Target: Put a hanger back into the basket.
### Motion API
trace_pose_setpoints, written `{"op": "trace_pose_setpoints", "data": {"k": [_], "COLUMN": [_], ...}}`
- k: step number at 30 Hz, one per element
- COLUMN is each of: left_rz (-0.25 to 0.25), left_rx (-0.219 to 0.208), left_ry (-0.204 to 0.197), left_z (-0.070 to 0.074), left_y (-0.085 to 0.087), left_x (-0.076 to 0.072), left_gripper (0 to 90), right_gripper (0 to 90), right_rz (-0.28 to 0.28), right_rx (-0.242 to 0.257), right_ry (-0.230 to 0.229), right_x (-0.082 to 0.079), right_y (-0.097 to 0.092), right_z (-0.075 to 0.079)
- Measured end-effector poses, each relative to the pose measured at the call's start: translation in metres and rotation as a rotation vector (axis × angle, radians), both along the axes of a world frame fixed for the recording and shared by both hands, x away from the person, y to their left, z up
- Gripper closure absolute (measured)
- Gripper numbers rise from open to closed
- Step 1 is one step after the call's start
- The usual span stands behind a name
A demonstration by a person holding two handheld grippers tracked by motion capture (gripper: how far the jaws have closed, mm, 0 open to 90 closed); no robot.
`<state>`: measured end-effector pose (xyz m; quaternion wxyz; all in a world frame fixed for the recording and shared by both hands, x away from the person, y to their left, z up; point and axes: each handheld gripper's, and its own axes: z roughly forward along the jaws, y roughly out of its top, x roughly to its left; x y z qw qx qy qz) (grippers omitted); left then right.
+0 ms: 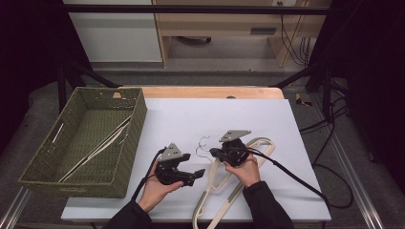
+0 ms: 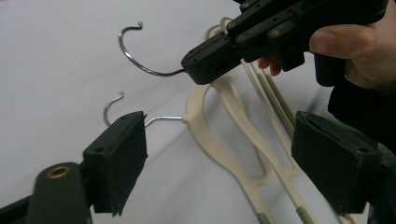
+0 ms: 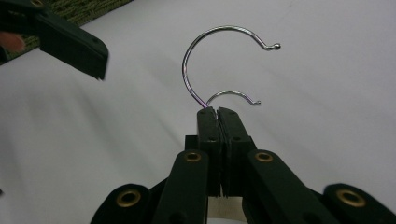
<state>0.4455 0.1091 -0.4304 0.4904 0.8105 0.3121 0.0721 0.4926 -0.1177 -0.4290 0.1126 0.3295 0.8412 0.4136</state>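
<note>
My right gripper point(image 3: 217, 112) is clamped on the upper hanger's hook point(image 3: 210, 56). My left gripper point(image 2: 219, 154) hangs with jaws apart beside the 2 cream hangers point(image 1: 224, 191).

Glossy cream plastic hangers point(image 1: 224, 191), shiny metal hooks point(image 3: 219, 56), woven basket point(image 1: 86, 138).

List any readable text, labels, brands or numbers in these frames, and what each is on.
None legible in any view.
The cream hangers, their metal hooks, the green woven basket, the white table cover and both grippers (left, right) bear no visible lettering.
The tan tag on the basket's far rim is too small to read.
</note>
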Motion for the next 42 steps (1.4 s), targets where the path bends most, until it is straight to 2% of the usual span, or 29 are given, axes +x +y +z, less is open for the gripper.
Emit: {"op": "trace_pose_setpoints", "data": {"k": [2, 3, 6, 12, 13, 14, 15, 16, 19, 22, 29, 33, 37, 42], "left_rz": [-0.012, -0.02, -0.045, -0.061, -0.068, -0.075, -0.077, -0.079, -0.091, -0.1, -0.081, -0.057, -0.03, -0.019], "left_rx": [0.007, 0.01, 0.023, 0.033, 0.029, 0.018, 0.008, 0.004, -0.007, -0.004, -0.006, -0.024, -0.061, -0.128], "left_ry": [0.015, 0.024, 0.054, 0.109, 0.127, 0.141, 0.149, 0.154, 0.178, 0.192, 0.221, 0.246, 0.272, 0.289], "left_z": [-0.002, -0.004, -0.009, -0.02, -0.022, -0.023, -0.024, -0.024, -0.023, -0.022, -0.021, -0.02, -0.016, -0.008], "left_y": [-0.009, -0.013, -0.025, -0.043, -0.044, -0.045, -0.046, -0.046, -0.048, -0.051, -0.057, -0.058, -0.058, -0.056], "left_x": [0.002, 0.003, 0.007, 0.012, 0.013, 0.014, 0.015, 0.015, 0.014, 0.013, 0.011, 0.01, 0.006, -0.002], "left_gripper": [25.0, 25.0, 34.7, 42.2, 46.3, 46.3, 50.6, 50.6, 58.6, 67.8, 72.4, 74.3, 76.2, 80.4], "right_gripper": [89.5, 89.5, 89.5, 89.5, 89.4, 89.4, 89.4, 89.4, 89.5, 89.4, 89.4, 89.2, 88.8, 88.1], "right_rz": [0.0, 0.0, 0.009, 0.012, 0.015, 0.015, 0.019, 0.019, 0.015, 0.013, 0.01, 0.006, 0.007, 0.019], "right_rx": [0.009, 0.009, 0.013, 0.024, 0.024, 0.024, 0.024, 0.024, 0.027, 0.028, 0.039, 0.04, 0.043, 0.09], "right_ry": [-0.01, -0.01, -0.02, -0.037, -0.045, -0.045, -0.051, -0.051, -0.051, -0.056, -0.06, -0.072, -0.078, -0.106], "right_x": [-0.003, -0.003, -0.007, -0.012, -0.013, -0.013, -0.015, -0.015, -0.016, -0.017, -0.02, -0.022, -0.025, -0.035], "right_y": [-0.003, -0.003, -0.007, -0.009, -0.01, -0.01, -0.011, -0.011, -0.012, -0.012, -0.016, -0.018, -0.02, -0.028], "right_z": [0.003, 0.003, 0.006, 0.011, 0.012, 0.012, 0.012, 0.012, 0.013, 0.014, 0.016, 0.018, 0.022, 0.036]}}
